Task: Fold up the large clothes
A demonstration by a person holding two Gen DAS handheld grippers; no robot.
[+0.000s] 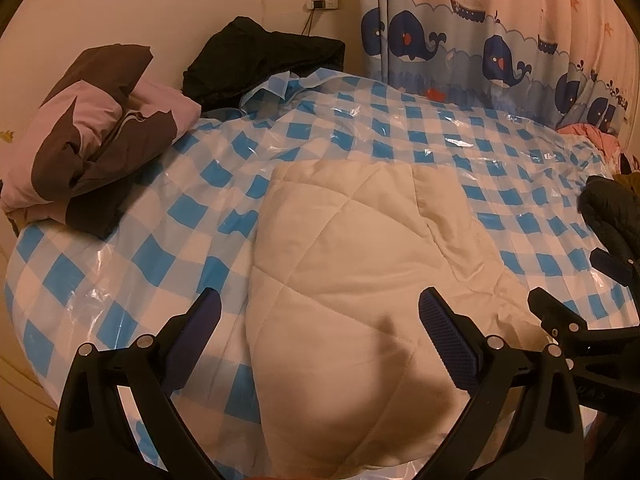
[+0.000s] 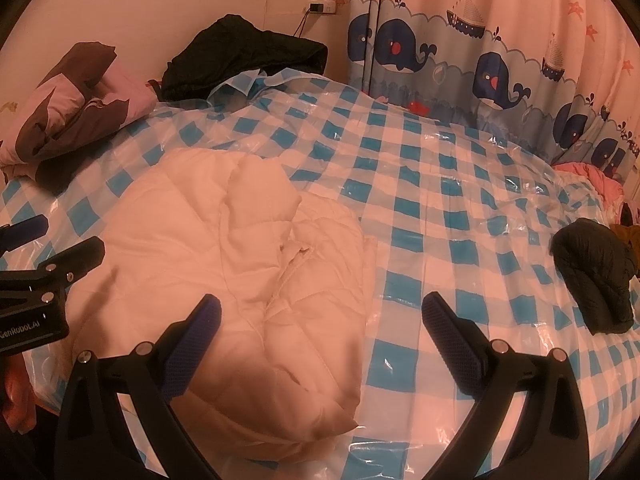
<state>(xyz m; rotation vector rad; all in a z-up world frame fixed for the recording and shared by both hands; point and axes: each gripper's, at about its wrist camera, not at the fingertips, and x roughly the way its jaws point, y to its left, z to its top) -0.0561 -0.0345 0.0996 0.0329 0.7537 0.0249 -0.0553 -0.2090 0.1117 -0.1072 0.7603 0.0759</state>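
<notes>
A cream quilted jacket [image 1: 344, 280] lies folded into a bundle on the blue-and-white checked plastic sheet [image 1: 120, 264] over the bed. It also shows in the right wrist view [image 2: 240, 264], left of centre. My left gripper [image 1: 320, 320] is open and empty, hovering just above the jacket's near part. My right gripper [image 2: 320, 328] is open and empty, above the jacket's right edge. The right gripper shows at the right edge of the left wrist view [image 1: 592, 292], and the left gripper at the left edge of the right wrist view [image 2: 52, 256].
A folded pink-and-brown garment [image 1: 92, 136] sits at the back left. A black garment [image 1: 264, 60] lies by the wall. A dark quilted garment [image 2: 596, 272] lies at the right bed edge, with pink cloth [image 2: 592, 180] behind it. A whale-print curtain [image 1: 480, 52] hangs at the back right.
</notes>
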